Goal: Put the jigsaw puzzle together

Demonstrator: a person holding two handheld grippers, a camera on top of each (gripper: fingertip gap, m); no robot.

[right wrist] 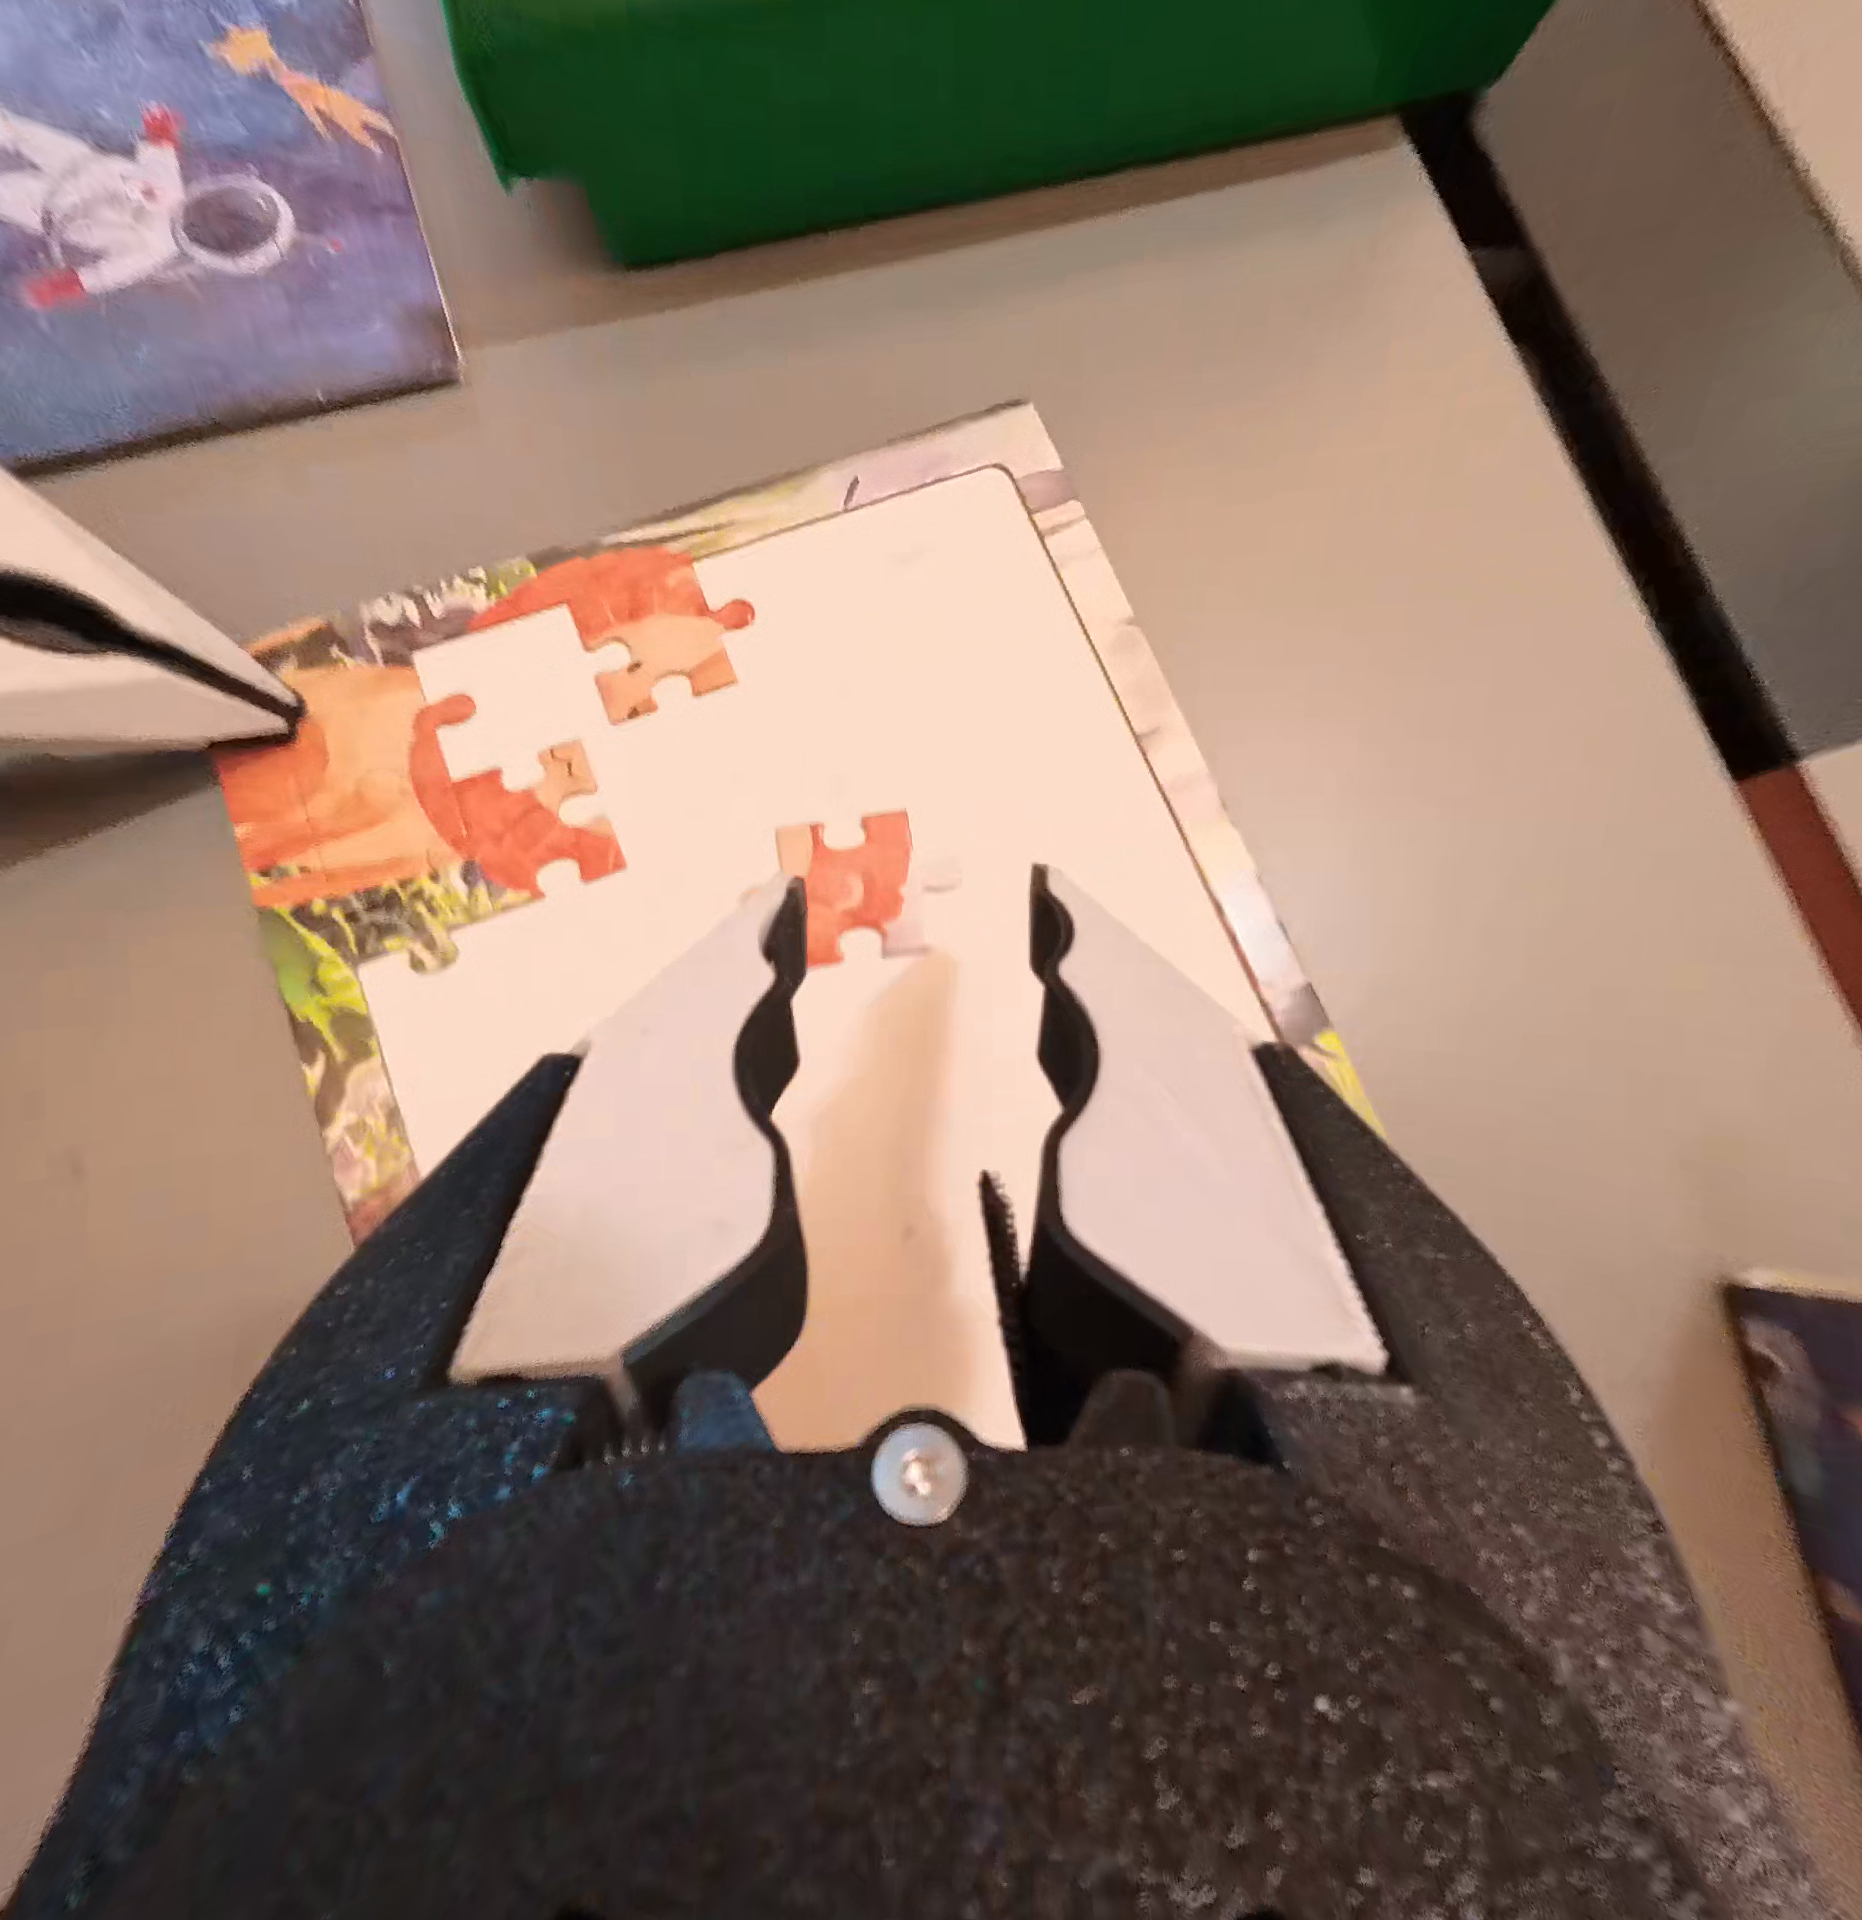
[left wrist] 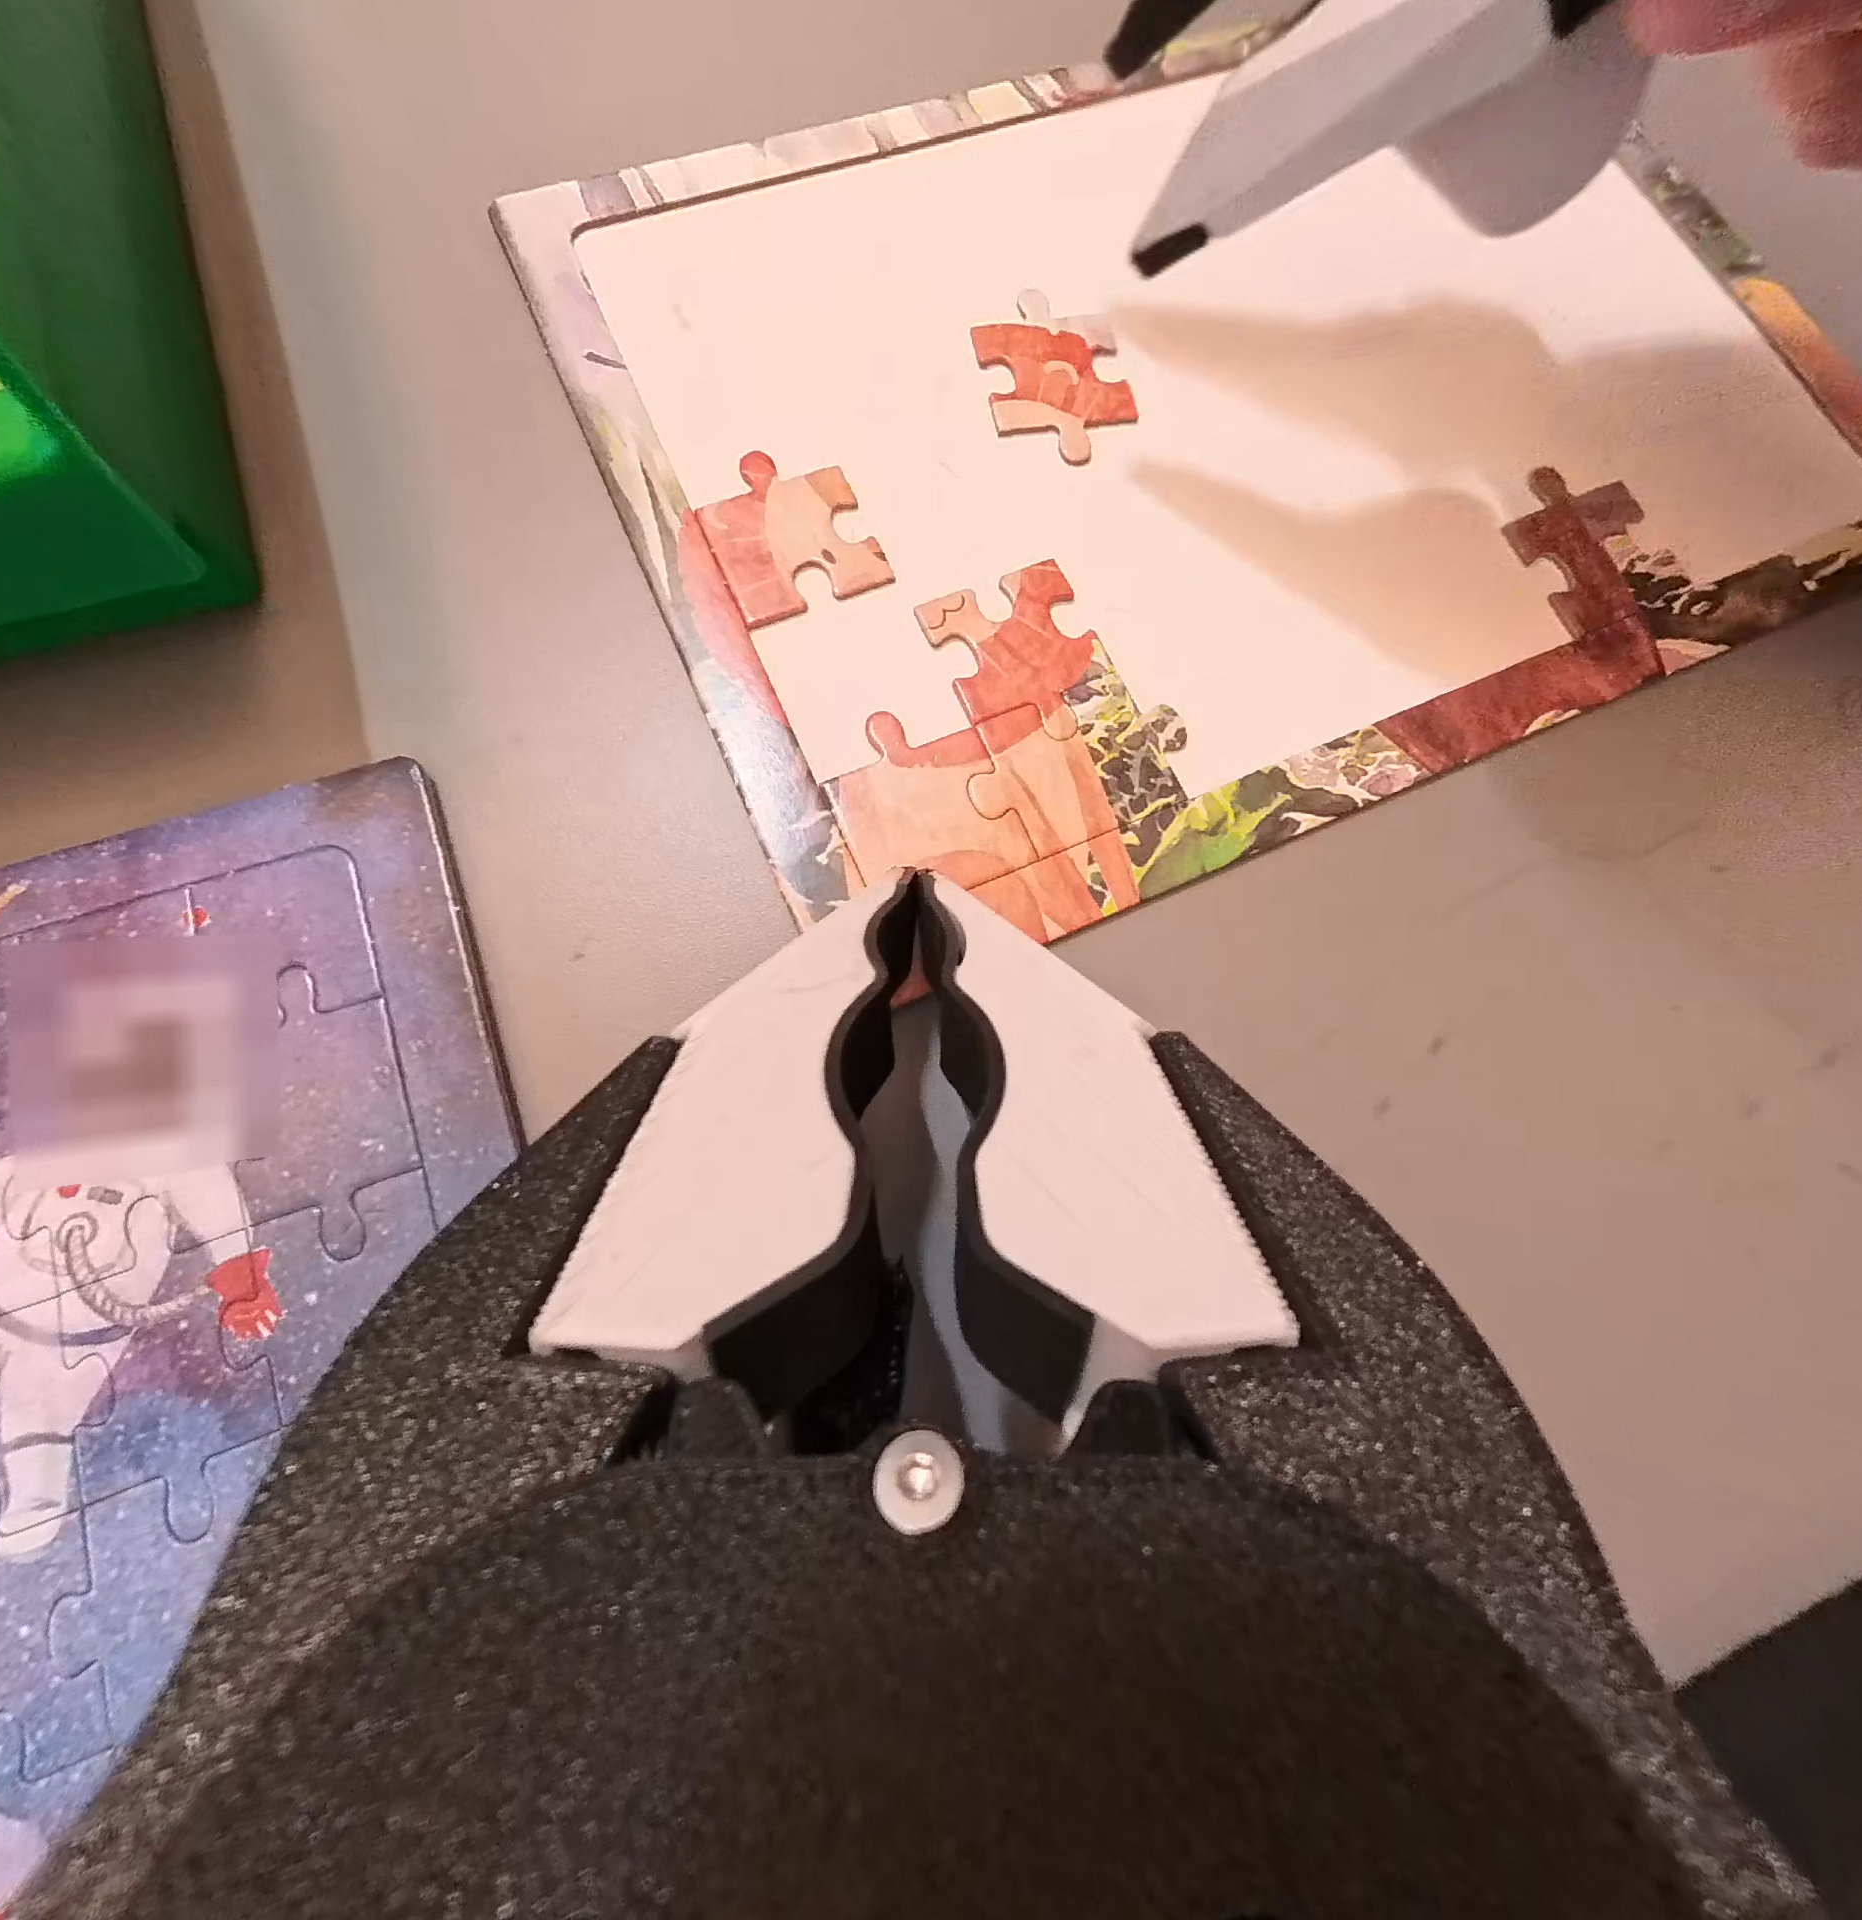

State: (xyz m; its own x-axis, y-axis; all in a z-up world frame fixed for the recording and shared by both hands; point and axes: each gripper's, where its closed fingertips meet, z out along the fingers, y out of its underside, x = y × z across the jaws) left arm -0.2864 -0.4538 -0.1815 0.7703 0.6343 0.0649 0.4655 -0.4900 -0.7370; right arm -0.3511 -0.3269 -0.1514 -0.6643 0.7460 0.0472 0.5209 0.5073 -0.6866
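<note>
The puzzle tray (left wrist: 549, 301) lies flat on the table, its white base mostly bare. Orange and green pieces (left wrist: 968, 800) are fitted at its near corner, and a brown piece (left wrist: 1571, 540) at the right edge. One loose orange piece (left wrist: 1057, 379) lies on the bare base. My left gripper (left wrist: 919, 883) is shut, its tips resting on the tray's near corner; it also shows in the right wrist view (right wrist: 288, 717). My right gripper (right wrist: 916, 888) is open and empty, just over the loose piece (right wrist: 859, 883), which lies by its left finger. It also shows in the left wrist view (left wrist: 1322, 135).
A finished astronaut puzzle (left wrist: 231, 1091) lies left of the tray, also in the right wrist view (right wrist: 179, 208). A green bin (left wrist: 75, 416) stands beyond it (right wrist: 958, 125). Another dark board (right wrist: 1820, 1455) lies at the right. The table edge (right wrist: 1633, 468) runs along the far right.
</note>
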